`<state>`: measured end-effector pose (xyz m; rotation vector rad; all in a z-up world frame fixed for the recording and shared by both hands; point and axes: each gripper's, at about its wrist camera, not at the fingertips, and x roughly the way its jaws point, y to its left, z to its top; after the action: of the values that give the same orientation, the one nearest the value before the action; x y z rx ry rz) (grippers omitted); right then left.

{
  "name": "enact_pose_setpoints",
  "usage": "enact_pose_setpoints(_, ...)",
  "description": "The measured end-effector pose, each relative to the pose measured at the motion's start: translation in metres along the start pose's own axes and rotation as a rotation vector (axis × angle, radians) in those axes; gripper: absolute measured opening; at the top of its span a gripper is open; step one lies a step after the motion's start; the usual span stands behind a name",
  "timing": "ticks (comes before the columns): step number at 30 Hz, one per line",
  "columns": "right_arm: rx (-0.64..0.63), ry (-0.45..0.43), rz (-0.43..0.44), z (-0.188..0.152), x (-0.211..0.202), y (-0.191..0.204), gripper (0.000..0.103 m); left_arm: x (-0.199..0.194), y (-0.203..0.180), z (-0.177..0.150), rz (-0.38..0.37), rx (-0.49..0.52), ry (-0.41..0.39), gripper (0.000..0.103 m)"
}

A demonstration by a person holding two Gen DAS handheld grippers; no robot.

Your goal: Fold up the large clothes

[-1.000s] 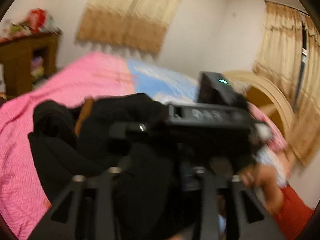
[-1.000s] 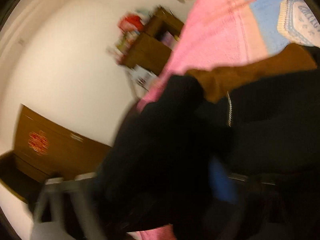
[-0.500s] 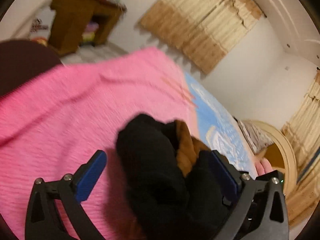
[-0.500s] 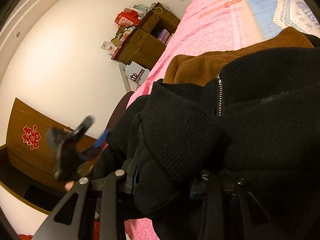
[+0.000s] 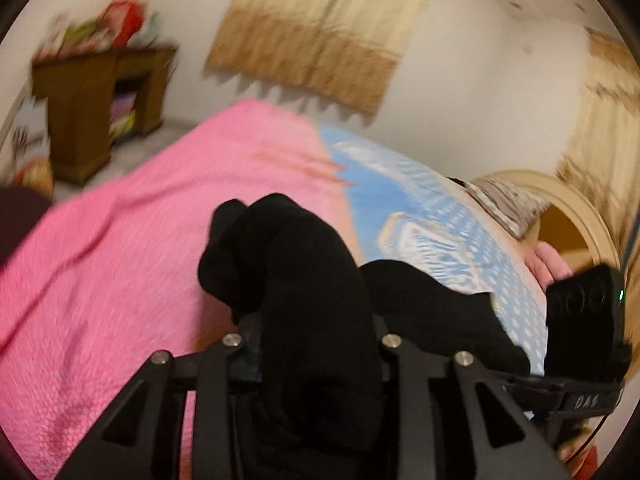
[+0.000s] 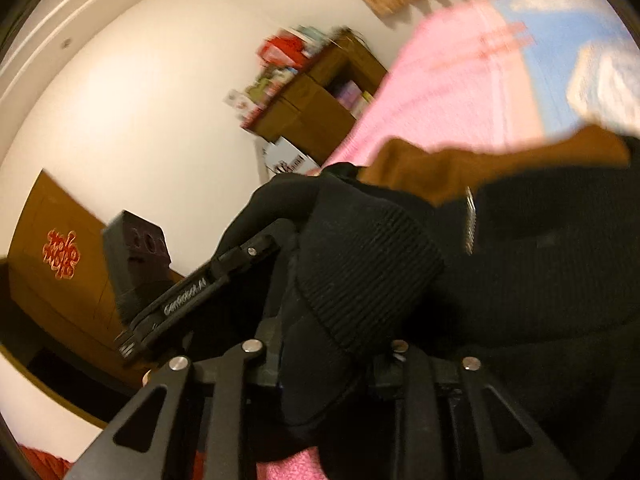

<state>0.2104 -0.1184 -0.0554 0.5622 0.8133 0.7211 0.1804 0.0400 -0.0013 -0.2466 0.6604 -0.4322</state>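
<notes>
A large black knit jacket with a brown lining and a zip lies bunched on the pink and blue bed cover. My left gripper is shut on a thick fold of the black cloth, which hides its fingertips. My right gripper is shut on a ribbed black part of the same jacket. The left gripper also shows in the right wrist view, close beside the cloth. The right gripper's body shows at the far right of the left wrist view.
A brown wooden shelf unit with clutter on top stands by the far wall past the bed. Beige curtains hang behind. A curved wooden headboard is at the right. A dark wooden cabinet stands at the left.
My left gripper was open around the black cloth half a second ago and has now shut on it. Both views have swung, and the two grippers are closer together.
</notes>
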Motion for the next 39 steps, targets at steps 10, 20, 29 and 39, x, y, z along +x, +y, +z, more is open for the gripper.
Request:
enact_pose_setpoints(10,0.063,-0.163,0.039,0.012,-0.163,-0.062,0.024,0.018,-0.173,0.019,-0.145,0.24,0.023,0.03)
enact_pose_setpoints(20,0.429,-0.168,0.01,-0.08,-0.192,-0.228,0.019,0.13,-0.293,-0.089,-0.089,0.469,0.241,0.031)
enact_pose_setpoints(29,0.474,-0.178,-0.046,-0.105,-0.243,-0.224,0.031,0.107,-0.293,-0.092,-0.17,0.448,0.169,0.072)
enact_pose_setpoints(39,0.254,-0.452,-0.415,-0.108,-0.371,-0.133,0.048,-0.049,-0.26,-0.089,-0.29,0.482,0.061,0.103)
